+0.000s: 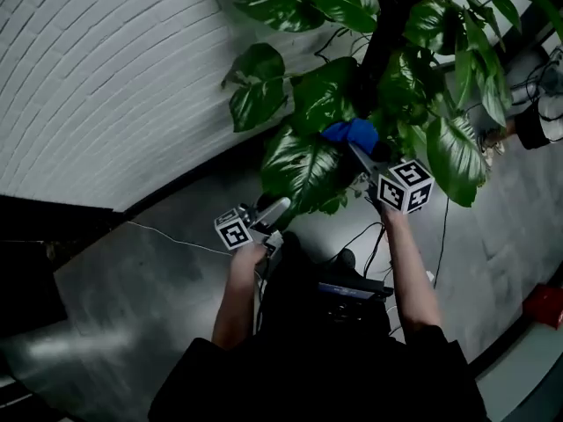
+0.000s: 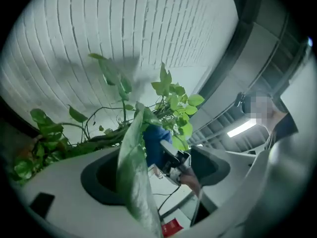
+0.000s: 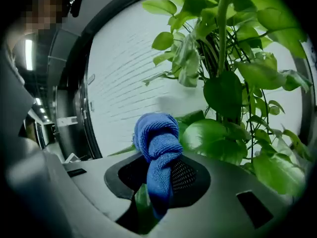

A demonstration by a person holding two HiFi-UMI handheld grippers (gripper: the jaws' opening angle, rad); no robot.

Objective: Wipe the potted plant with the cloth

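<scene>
The potted plant (image 1: 387,69) spreads big green leaves in front of a white brick wall. My right gripper (image 1: 362,154) is shut on a bunched blue cloth (image 1: 351,133), which it holds against the foliage above a large leaf (image 1: 299,167). In the right gripper view the cloth (image 3: 157,155) hangs pinched between the jaws, with leaves (image 3: 213,138) just behind it. My left gripper (image 1: 276,209) is lower left, with its tips at the large leaf's lower edge. In the left gripper view that leaf (image 2: 132,180) runs edge-on between wide-open jaws, and neither pad presses on it. The pot is out of view.
A white brick wall (image 1: 106,77) curves along the left. Thin cables (image 1: 167,234) trail over the grey floor. A black device (image 1: 347,290) hangs at the person's chest. A red object (image 1: 545,304) lies at the right edge, with more gear at the upper right (image 1: 541,121).
</scene>
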